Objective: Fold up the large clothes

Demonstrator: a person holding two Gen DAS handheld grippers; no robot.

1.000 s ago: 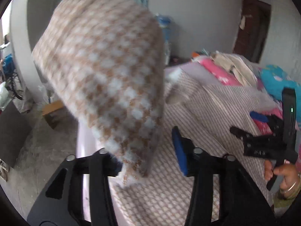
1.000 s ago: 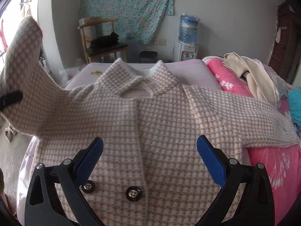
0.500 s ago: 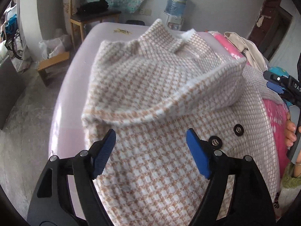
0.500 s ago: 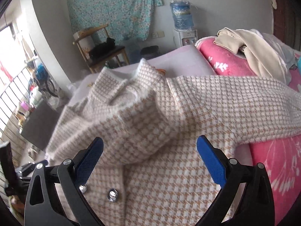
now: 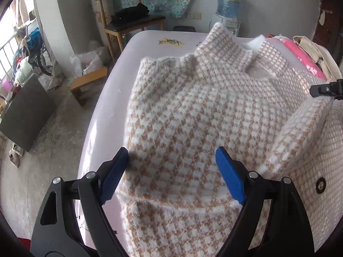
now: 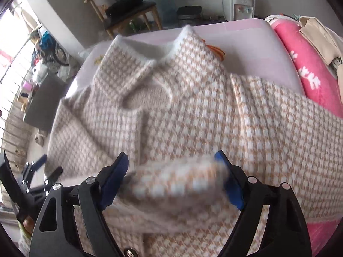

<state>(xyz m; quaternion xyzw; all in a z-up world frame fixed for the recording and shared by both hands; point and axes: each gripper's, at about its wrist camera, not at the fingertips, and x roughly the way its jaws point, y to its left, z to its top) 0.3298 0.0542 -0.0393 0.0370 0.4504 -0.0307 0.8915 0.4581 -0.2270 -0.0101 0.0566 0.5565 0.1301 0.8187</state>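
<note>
I have the checked jacket lying face up on the pale pink bed, collar toward twelve o'clock, with one sleeve folded across its front. My left gripper points down over the folded part at six o'clock; its jaws have just been opening and stand apart, the blue pads either side of the cloth without pressing it. My right gripper has just been closing, and a blurred fold of the sleeve end lies between its pads; I cannot tell whether they pinch it yet. A wooden chair stands at eleven o'clock, a water dispenser near one, and a pink blanket at two o'clock in the right view.
</note>
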